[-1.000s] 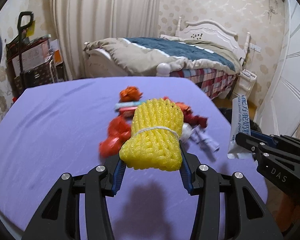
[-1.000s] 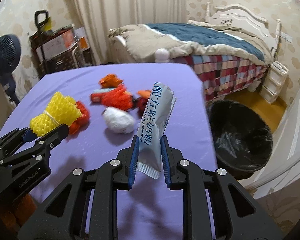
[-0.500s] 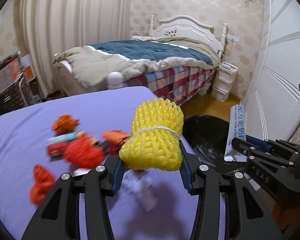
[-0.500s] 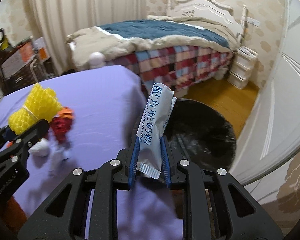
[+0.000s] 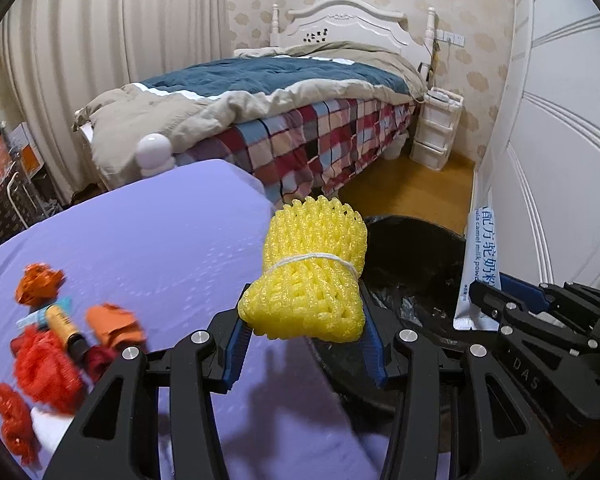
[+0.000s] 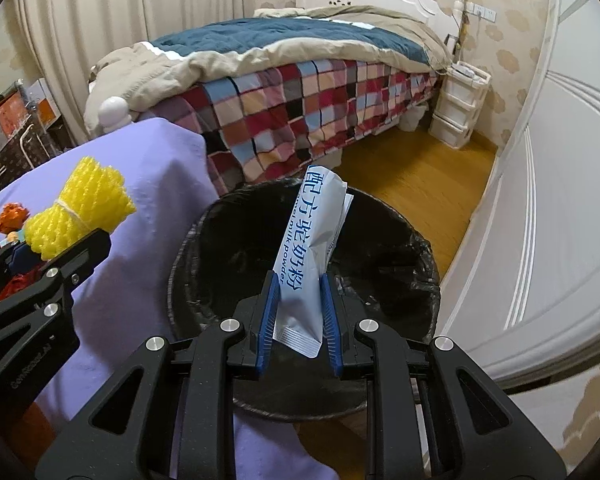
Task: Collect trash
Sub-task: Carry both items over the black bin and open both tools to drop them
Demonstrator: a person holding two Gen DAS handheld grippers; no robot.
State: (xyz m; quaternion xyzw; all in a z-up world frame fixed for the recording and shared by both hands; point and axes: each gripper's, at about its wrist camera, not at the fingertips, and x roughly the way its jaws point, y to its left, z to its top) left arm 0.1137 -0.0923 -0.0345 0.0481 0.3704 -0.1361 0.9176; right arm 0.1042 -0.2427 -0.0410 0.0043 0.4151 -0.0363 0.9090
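Neither piece is binned yet: the right gripper [image 6: 296,318] pinches the milk powder sachet [image 6: 310,256] above the black bin [image 6: 388,240], the left gripper's [image 5: 306,350] jaws clamp the yellow foam net [image 5: 312,276] near it, and red and orange scraps [image 5: 40,364] remain on the purple surface [image 5: 160,240].

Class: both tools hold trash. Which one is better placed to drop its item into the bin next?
Right. Its milk powder sachet hangs over the black bin; the left tool's yellow foam net is nearer the purple table.
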